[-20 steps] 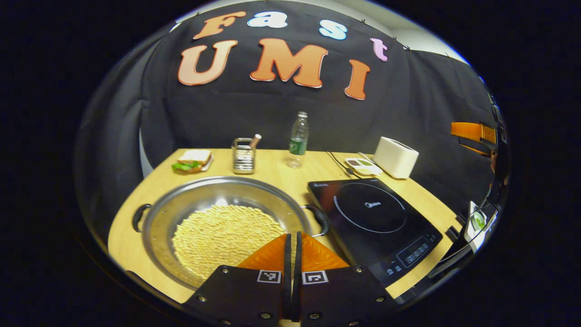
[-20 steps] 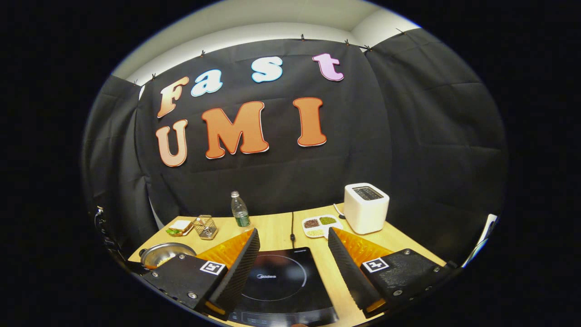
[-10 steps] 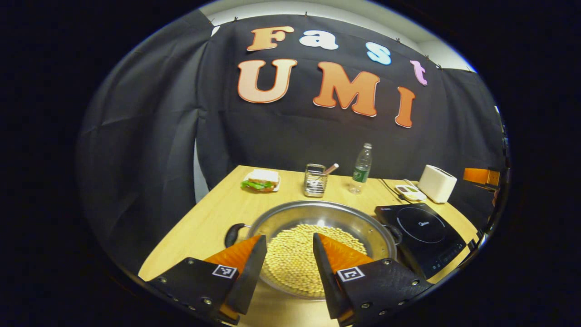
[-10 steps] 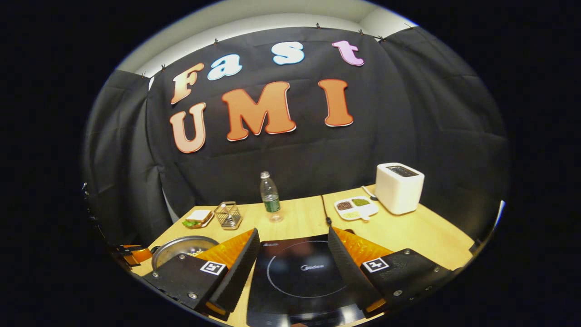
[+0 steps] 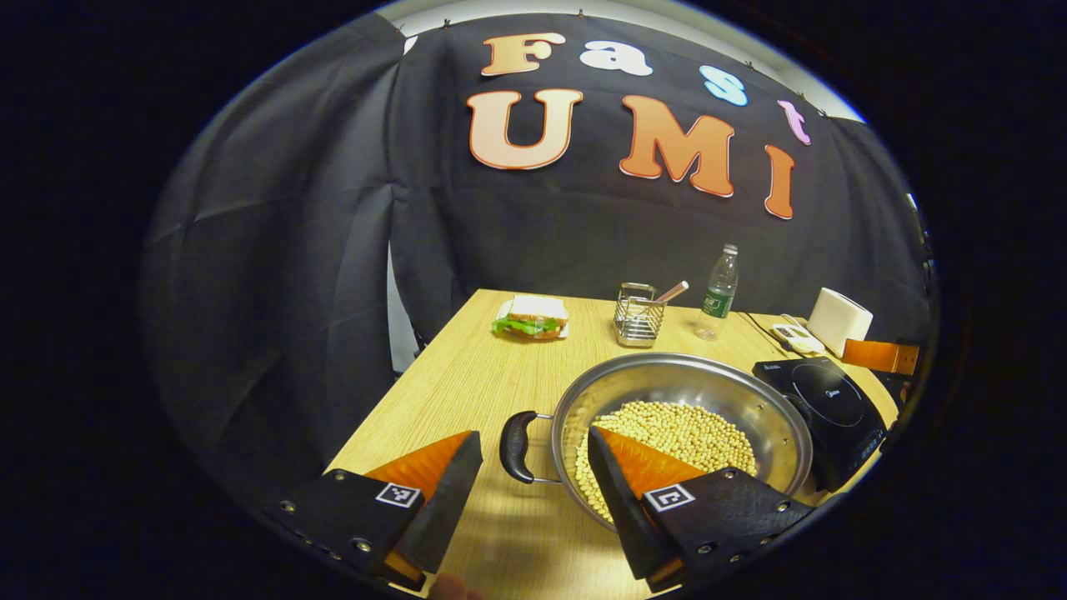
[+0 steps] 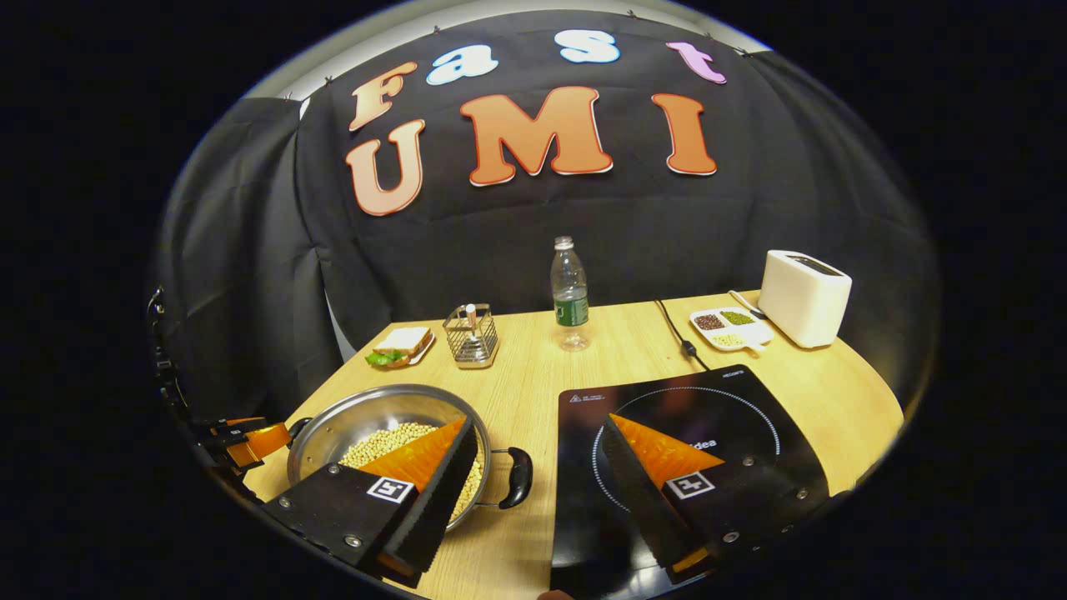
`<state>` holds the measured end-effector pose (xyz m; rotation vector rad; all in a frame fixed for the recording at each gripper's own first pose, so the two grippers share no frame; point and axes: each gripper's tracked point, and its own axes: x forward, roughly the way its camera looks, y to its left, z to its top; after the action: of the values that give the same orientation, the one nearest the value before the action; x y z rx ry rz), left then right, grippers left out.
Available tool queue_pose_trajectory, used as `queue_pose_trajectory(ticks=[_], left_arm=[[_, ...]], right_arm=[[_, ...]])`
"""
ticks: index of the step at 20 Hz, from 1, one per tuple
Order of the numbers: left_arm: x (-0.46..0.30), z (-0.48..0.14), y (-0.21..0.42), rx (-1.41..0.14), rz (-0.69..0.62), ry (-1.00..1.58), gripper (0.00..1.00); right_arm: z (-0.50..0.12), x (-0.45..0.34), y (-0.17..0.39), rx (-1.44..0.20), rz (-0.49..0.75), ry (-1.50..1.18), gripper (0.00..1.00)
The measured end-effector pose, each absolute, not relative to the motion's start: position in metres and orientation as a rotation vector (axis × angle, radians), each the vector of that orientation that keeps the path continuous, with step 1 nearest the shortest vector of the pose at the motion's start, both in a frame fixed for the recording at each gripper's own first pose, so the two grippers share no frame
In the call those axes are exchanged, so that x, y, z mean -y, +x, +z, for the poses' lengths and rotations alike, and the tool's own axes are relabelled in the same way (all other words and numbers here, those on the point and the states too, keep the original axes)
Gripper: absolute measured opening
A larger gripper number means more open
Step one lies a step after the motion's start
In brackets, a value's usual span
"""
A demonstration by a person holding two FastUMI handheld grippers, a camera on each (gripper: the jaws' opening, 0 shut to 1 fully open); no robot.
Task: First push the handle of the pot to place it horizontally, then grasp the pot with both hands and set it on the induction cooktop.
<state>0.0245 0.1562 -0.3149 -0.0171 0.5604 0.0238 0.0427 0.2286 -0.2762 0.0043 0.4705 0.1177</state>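
both tools released: left tool (image 5: pixel 527 493) straddles the bean-filled round steel pot's (image 5: pixel 683 392) black left handle (image 5: pixel 515 447), right tool (image 6: pixel 533 492) near its other handle (image 6: pixel 518 477)

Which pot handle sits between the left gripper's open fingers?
The handle on the pot's side away from the induction cooktop; the left gripper frames it, while the other handle adjoins the cooktop.

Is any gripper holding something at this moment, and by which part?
Nothing is held. The left gripper and the right gripper are both open, each lined up with a handle of the pot.
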Motion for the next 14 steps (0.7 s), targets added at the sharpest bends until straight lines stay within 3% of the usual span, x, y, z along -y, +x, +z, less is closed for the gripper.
queue_pose_trajectory(ticks=[11,14], left_arm=[[-0.162,-0.355,0.048,-0.648,0.002,-0.025,0.84],[-0.158,-0.362,0.048,-0.670,-0.016,-0.025,0.83]], right_arm=[[-0.352,-0.258,0.057,-0.641,0.108,-0.099,0.95],[-0.363,-0.264,0.053,-0.682,0.125,-0.094,0.90]])
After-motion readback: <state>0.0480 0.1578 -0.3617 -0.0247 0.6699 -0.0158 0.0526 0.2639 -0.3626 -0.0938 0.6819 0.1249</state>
